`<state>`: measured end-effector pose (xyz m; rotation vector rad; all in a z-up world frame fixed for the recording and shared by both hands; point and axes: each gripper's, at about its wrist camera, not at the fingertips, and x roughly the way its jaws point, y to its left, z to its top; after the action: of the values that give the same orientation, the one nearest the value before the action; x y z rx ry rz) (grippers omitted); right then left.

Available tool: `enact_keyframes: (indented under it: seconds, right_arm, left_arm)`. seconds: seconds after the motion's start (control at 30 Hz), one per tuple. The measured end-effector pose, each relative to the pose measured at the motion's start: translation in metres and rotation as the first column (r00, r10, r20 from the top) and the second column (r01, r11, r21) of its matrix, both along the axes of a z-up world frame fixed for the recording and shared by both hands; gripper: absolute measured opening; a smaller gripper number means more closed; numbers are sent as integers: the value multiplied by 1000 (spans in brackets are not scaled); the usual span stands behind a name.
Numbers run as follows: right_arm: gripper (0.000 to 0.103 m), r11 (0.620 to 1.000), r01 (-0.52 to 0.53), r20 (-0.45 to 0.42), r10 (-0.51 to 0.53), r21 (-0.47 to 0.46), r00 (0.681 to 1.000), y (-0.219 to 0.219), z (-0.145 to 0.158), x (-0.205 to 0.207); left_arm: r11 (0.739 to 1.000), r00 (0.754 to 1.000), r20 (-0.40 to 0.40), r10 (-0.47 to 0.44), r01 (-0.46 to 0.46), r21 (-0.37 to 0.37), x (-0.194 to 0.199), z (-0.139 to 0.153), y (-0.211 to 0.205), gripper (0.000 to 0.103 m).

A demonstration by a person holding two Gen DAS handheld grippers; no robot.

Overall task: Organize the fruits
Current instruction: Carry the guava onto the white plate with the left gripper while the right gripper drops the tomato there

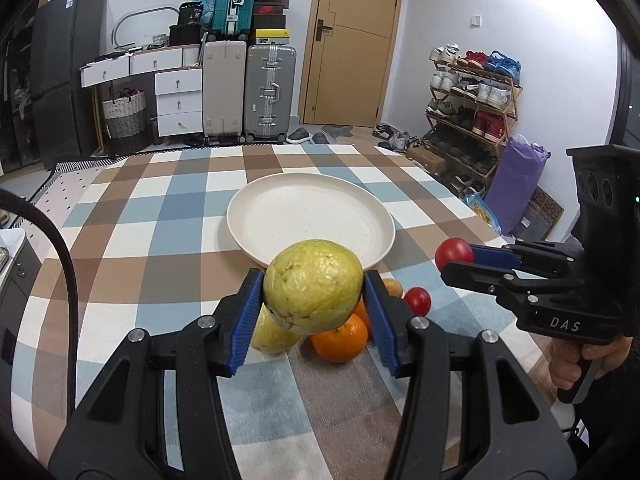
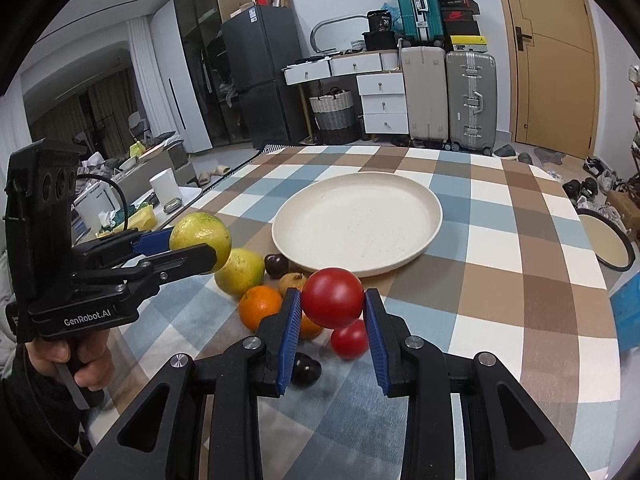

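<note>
On the checked tablecloth [image 2: 500, 280] one empty plate [image 2: 420, 200] sat far; left gripper [image 1: 314, 286] clamped one guava [image 1: 312, 284], right gripper [image 2: 332, 300] one tomato [image 2: 332, 298], above the fruit pile.

Both tongs [image 1: 314, 292] [image 2: 332, 304] raised, each clamped shut.

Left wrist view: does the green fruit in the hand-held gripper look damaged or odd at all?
The green fruit has brown scuffs and a dark crack line near its underside. It sits squarely between the left hand-held gripper pads, held above the table. The plate is empty.
</note>
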<state>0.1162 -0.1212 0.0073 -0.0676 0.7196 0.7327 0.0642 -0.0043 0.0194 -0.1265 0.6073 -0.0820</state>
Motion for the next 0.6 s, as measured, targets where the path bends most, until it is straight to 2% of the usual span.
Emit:
enact_keyframes:
  seconds: [0.37, 0.6]
  right_arm:
    - [33, 1000, 9, 10, -9, 2, 1000, 10, 2, 23]
    - [33, 1000, 23, -11, -23, 0, 1000, 14, -2, 42]
  left_arm:
    - [999, 1000, 10, 23, -23, 31, 42, -3, 2, 48]
    - [1000, 1000, 8, 11, -11, 22, 71, -6, 2, 48]
